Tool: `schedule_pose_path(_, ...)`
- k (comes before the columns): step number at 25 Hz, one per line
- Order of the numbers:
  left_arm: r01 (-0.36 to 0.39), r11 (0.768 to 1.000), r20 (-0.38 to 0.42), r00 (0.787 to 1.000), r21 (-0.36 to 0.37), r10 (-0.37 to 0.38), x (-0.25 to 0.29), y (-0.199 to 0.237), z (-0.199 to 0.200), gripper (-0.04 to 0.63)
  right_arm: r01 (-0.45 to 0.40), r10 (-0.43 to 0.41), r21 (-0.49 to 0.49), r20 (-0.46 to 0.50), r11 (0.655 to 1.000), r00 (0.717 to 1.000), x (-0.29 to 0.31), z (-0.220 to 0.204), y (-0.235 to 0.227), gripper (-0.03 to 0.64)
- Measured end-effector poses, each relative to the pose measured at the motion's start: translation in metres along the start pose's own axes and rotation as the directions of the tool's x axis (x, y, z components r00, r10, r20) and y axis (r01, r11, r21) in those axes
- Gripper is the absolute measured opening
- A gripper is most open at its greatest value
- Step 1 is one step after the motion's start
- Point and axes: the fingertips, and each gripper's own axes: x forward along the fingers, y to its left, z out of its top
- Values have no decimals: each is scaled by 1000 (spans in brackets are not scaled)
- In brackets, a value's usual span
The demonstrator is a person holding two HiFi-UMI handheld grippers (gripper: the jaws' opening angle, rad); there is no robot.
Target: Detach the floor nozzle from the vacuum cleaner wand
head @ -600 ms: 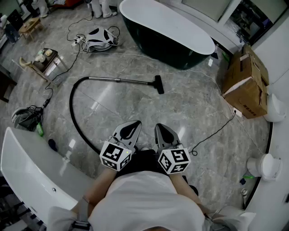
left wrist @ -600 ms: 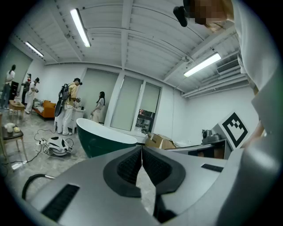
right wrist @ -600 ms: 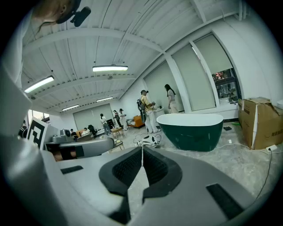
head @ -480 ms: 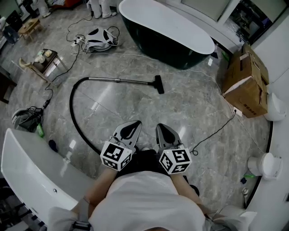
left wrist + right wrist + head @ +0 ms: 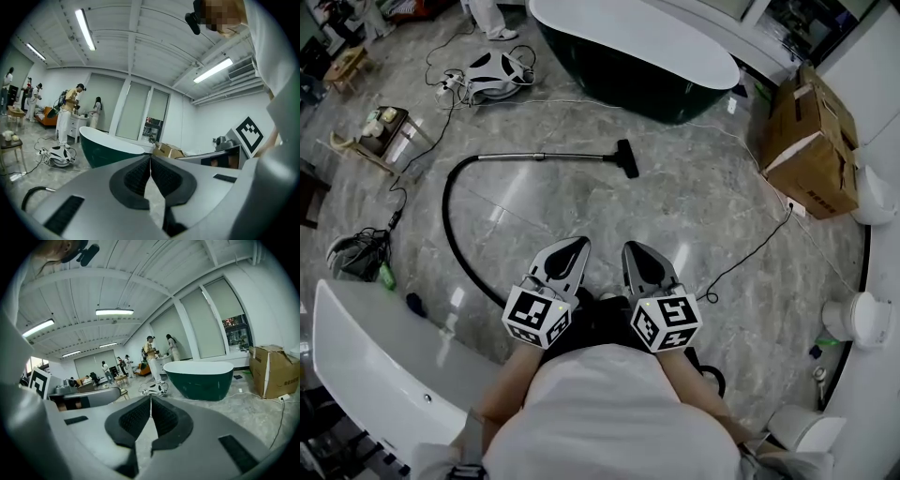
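Black hose (image 5: 450, 234) at left, wand (image 5: 544, 157) running right into attached floor nozzle (image 5: 627, 159) on grey floor, well apart from left gripper (image 5: 575, 244), jaws together, empty, right gripper (image 5: 631, 249) beside it, same.
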Motion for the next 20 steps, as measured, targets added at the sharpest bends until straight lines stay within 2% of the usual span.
schedule_pose_path(4, 18, 999, -35, 999, 28, -17, 0, -9, -8, 11, -18, 18, 3, -21, 1000, 1000, 3, -12, 2, 23)
schedule_pose_path(8, 34, 999, -49, 998, 20, -33, 0, -8, -13, 11, -23, 23, 31, -6, 999, 1000, 6, -14, 1, 25)
schedule_pose_path(12, 13, 1000, -47, 999, 29, -12, -6, 5, -12, 11, 0, 0, 41, -14, 999, 1000, 11, -18, 3, 25)
schedule_pose_path(16, 19, 1000, -35, 999, -9, -19, -10, 15, -15, 11, 3, -3, 46, -8, 999, 1000, 16, -22, 9, 25)
schedule_pose_path(20, 32, 999, -61, 998, -38, -34, -11, 19, -22, 11, -17, 18, 58, -16, 998, 1000, 17, -29, 21, 25)
